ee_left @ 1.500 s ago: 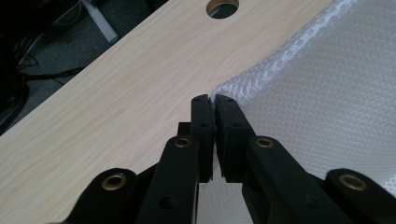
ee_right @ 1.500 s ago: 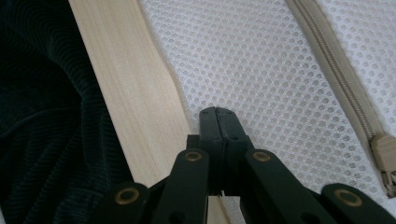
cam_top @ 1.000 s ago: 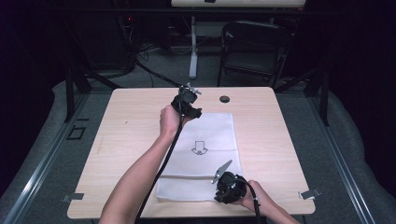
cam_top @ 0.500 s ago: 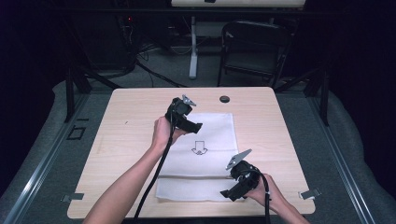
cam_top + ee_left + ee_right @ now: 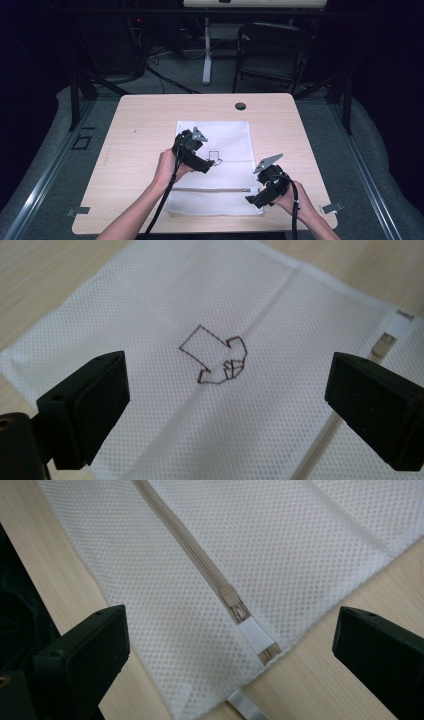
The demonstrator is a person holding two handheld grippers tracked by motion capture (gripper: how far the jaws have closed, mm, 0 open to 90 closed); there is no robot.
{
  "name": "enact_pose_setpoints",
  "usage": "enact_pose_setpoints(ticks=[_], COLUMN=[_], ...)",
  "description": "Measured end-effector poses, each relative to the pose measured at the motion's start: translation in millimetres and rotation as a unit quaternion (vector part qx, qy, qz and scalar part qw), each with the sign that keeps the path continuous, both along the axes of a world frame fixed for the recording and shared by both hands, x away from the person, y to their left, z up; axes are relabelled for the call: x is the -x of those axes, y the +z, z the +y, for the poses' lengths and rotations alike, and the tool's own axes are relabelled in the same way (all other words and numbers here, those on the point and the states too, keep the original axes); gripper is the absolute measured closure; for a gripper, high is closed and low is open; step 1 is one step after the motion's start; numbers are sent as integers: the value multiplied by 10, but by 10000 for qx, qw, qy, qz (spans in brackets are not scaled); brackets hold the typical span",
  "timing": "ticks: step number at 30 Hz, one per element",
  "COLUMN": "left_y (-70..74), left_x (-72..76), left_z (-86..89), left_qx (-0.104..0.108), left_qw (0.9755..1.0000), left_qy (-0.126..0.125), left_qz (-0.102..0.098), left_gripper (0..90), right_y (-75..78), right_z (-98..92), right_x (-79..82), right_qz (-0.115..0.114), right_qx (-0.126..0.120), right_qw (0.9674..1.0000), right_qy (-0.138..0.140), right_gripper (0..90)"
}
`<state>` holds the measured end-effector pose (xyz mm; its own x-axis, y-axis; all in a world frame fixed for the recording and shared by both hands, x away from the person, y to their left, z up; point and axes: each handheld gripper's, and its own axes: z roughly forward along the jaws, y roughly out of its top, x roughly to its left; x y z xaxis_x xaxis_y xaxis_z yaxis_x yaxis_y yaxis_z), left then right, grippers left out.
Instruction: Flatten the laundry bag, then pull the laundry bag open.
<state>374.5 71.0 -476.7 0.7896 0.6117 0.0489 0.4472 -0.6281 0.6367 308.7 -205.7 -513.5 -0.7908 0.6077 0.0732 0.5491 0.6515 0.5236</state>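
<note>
A white mesh laundry bag [image 5: 215, 165] lies flat on the light wooden tabletop [image 5: 135, 130], stretching from around the middle toward the near edge, a little right of centre. The left gripper [image 5: 206, 167], held in the person's left hand [image 5: 167, 170], hovers over the middle of the bag; its jaws have just been opening and stand wide apart with nothing between them. In the left gripper view a small dark outline drawing [image 5: 215, 356] stitched into the mesh sits below, between the two black jaws. The right gripper [image 5: 252, 201], in the right hand [image 5: 295, 200], hangs over the bag's near right corner; its jaws have likewise just been opening and are spread wide, gripping nothing. The right gripper view shows the beige zipper [image 5: 192, 542] running across the mesh to its metal pull [image 5: 239, 611] and a white tab [image 5: 257, 637] at the bag's edge. A small dark round disc [image 5: 240, 106] sits near the tabletop's far edge.
</note>
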Motion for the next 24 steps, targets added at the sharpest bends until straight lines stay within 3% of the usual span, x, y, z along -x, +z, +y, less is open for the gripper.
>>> enact_pose_setpoints(ticks=[7, 11, 14, 20, 24], left_y=[-72, -101, -99, -146, -205], left_x=[65, 88, 88, 116, 148], left_z=[84, 94, 96, -5, -112], left_qx=[104, 73, 176, 154, 122], left_qw=[9997, 9998, 9997, 9995, 9989], left_qy=[-33, -46, -53, -213, -377], left_qz=[203, 159, 179, 187, 264], left_gripper=[40, 42, 41, 44, 61], right_y=[18, 27, 26, -8, -26], right_z=[-112, -121, -135, -151, -159], right_x=[-45, -44, -48, -66, -83], right_qz=[3, -60, -20, 116, 150], right_qx=[67, 11, 76, 144, 134], right_qw=[9999, 9998, 9997, 9997, 9993], right_qy=[-120, -163, -216, -183, -304], right_gripper=[21, 40, 59, 91, 166])
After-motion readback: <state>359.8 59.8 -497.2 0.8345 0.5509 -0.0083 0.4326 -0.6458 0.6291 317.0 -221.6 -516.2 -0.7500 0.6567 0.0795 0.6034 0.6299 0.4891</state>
